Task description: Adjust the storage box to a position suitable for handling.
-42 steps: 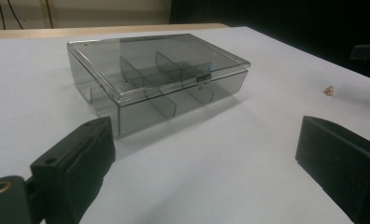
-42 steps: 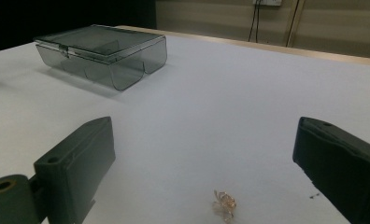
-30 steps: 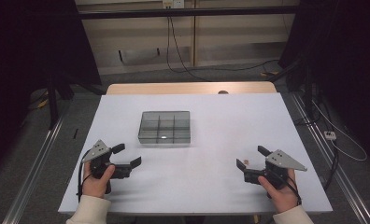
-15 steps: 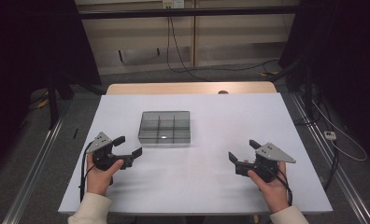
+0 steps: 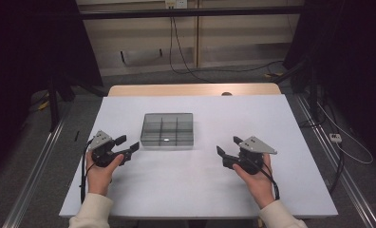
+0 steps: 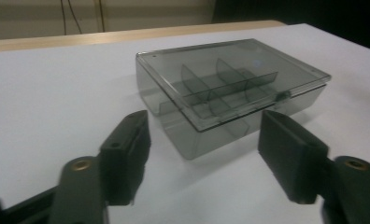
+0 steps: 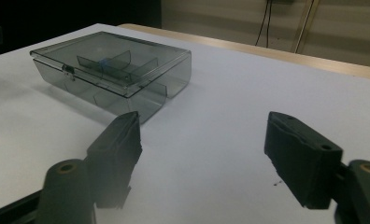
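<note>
White tabletop [image 5: 186,190] holds a closed smoky transparent plastic compartment box [image 5: 167,130], untouched. Left gripper [image 5: 127,144] at eight o'clock, right gripper [image 5: 228,146] at four, jaws wide, empty.

A smoky clear plastic box [image 5: 167,129] — lid shut, dividers inside — lies flat mid-table.

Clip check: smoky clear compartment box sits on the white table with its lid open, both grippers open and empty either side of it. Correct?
Not quite: the box has its lid shut, lying flat over the dividers, as the left gripper view shows. The rest holds: it sits on the white table, with the left gripper and right gripper open and empty.
</note>
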{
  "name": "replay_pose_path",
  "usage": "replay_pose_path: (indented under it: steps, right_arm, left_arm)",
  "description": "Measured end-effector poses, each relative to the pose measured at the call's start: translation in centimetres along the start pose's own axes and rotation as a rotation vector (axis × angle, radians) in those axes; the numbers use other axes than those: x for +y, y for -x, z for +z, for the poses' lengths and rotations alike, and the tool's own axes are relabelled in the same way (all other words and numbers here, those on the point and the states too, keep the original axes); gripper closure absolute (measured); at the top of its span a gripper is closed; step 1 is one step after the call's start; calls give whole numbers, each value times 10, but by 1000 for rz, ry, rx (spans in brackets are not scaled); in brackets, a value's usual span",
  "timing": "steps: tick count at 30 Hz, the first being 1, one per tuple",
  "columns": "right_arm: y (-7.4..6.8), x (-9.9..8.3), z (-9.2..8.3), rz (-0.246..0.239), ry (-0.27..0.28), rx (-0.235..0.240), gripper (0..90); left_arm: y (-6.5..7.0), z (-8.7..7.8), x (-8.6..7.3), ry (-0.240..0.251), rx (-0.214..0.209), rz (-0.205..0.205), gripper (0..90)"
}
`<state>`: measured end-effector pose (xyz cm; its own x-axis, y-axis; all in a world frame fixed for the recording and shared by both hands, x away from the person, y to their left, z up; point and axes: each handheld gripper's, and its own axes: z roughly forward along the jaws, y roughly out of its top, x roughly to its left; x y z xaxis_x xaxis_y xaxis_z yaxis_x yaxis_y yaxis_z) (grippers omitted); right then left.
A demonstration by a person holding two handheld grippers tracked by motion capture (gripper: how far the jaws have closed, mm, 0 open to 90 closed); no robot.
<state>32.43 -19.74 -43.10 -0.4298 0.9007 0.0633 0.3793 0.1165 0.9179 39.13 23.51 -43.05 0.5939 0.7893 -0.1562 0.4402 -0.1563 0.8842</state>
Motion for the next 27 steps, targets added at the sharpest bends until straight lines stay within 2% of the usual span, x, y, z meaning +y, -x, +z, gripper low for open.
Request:
replay_pose_path:
  steps: [2, 4, 6, 8, 10, 14, 21, 24, 25, 27]
  right_arm:
    - [-4, 3, 6, -13, 0, -4, 360]
    - [-7, 4, 13, -10, -14, -14, 424]
    - [-8, 5, 20, 3, -21, -4, 483]
    - [-10, 6, 26, -4, -27, -5, 542]
    - [-11, 6, 33, -3, -34, -6, 605]
    - [-14, 8, 47, -10, -73, 1, 728]
    - [-18, 8, 74, 7, -132, 22, 863]
    - [-20, 8, 85, 4, -148, 26, 882]
    - [-20, 8, 88, 2, -158, 26, 886]
    - [-21, 8, 93, 25, -170, 35, 894]
  left_arm:
    - [-4, 2, 1, -14, 19, 0, 453]
    - [-9, 5, 2, -18, 14, -34, 487]
    - [-13, 8, 2, -25, 20, -47, 558]
    - [-17, 12, 3, -53, 36, -39, 615]
    - [-20, 17, 3, -63, 24, -54, 660]
    - [-21, 27, 5, -99, 32, -45, 772]
    - [-20, 50, 4, -171, 39, -9, 863]
    - [-20, 54, 4, -176, 32, -15, 890]
    - [-21, 59, 4, -196, 36, -14, 895]
    - [-22, 63, 4, -209, 31, -28, 897]
